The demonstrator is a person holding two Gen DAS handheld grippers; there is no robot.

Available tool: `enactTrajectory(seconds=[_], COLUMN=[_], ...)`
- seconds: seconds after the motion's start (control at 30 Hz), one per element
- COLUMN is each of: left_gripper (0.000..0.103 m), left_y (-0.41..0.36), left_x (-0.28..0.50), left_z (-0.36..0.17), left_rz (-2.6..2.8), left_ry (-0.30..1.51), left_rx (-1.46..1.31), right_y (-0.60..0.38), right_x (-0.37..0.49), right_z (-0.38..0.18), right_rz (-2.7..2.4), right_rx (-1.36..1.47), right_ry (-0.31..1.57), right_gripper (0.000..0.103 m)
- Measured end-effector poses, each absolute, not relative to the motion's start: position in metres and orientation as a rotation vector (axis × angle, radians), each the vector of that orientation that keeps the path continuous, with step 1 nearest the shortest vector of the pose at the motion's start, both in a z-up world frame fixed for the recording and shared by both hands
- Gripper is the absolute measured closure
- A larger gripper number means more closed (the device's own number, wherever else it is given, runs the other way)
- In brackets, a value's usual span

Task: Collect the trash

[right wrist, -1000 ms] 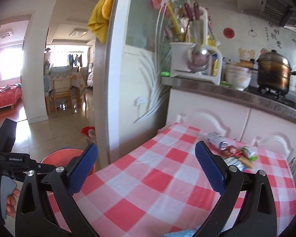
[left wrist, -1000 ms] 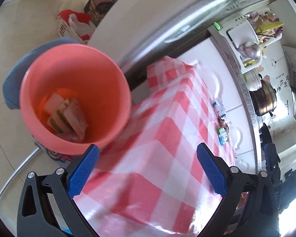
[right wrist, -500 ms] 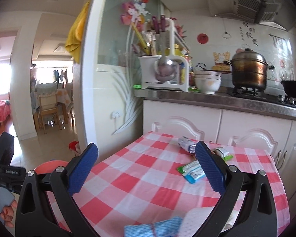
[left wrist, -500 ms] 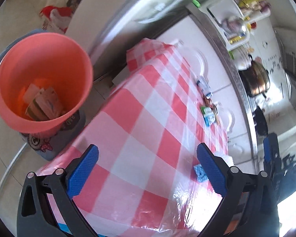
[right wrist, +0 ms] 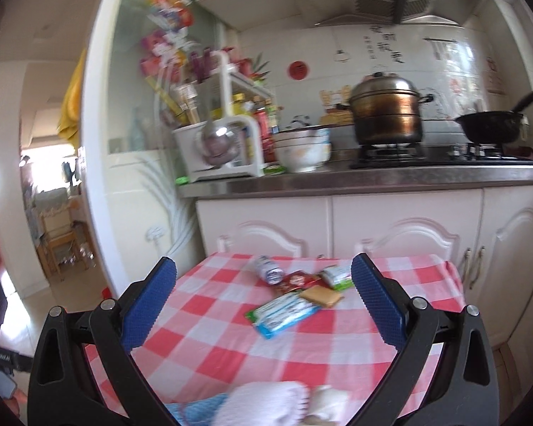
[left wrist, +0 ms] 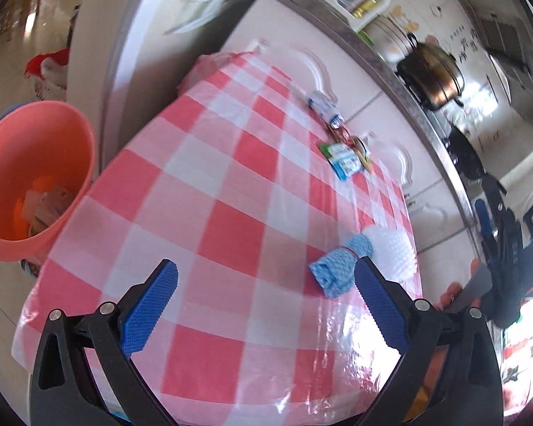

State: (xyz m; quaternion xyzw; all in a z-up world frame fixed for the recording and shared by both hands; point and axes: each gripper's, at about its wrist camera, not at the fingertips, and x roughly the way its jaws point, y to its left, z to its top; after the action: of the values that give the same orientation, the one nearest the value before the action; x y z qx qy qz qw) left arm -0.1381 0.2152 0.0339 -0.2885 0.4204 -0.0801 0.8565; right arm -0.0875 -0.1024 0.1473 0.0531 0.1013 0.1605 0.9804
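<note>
A: Where's the trash?
B: Wrappers (right wrist: pixel 287 310) and a bottle (right wrist: pixel 268 269) at centre frame on the table (right wrist: pixel 213 340); bin (left wrist: pixel 32 163) at far left (some scraps inside).
A: Grippers?
B: Left gripper (left wrist: pixel 266 301) and right gripper (right wrist: pixel 263 298) both spread wide, holding nothing.

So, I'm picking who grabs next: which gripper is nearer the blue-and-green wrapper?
Right. The right gripper faces the blue-and-green wrapper, which lies just ahead between its open fingers. The left gripper hovers at the table's near end, the wrapper far ahead.
</note>
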Motion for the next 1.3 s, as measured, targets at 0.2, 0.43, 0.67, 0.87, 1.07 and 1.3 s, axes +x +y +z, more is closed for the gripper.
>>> enactTrajectory(seconds=[0.2, 0.43, 0.67, 0.87, 1.07, 1.3], left_gripper=[0.005, 0.005, 0.005, 0.005, 0.005, 0.005], left_y=[0.173, 0.121, 0.064, 0.006, -0.024, -0.027], left_x=[-0.134, -0.137, -0.137, -0.132, -0.115, -0.095], left_z=[0.045, 0.059, 0.075, 0.073, 0.055, 0.04], left_rz=[-0.228, -0.295, -0.357, -0.425, -0.378, -0.355], left_ry=[0.9, 0.884, 0.837, 0.777, 0.714, 0.717], left_rx=[-0.48, -0.299, -0.087, 0.158, 0.345, 0.357], right_y=[-0.15, -0.193, -0.209, -0.212, -0.215, -0.223], right_x=[-0.075, -0.065, -0.054, -0.049, -0.04, -0.036], right_z=[0.144, 0.127, 0.107, 0.098, 0.082, 0.068], right_rz=[0.262, 0.224, 0.258, 0.331, 0.394, 0.46], right_rx=[0.187, 0.287, 0.344, 0.371, 0.467, 0.586], right_ry=[0.238, 0.331, 0.448, 0.525, 0.666, 0.745], right_gripper=[0.004, 0.004, 0.004, 0.004, 0.004, 0.004])
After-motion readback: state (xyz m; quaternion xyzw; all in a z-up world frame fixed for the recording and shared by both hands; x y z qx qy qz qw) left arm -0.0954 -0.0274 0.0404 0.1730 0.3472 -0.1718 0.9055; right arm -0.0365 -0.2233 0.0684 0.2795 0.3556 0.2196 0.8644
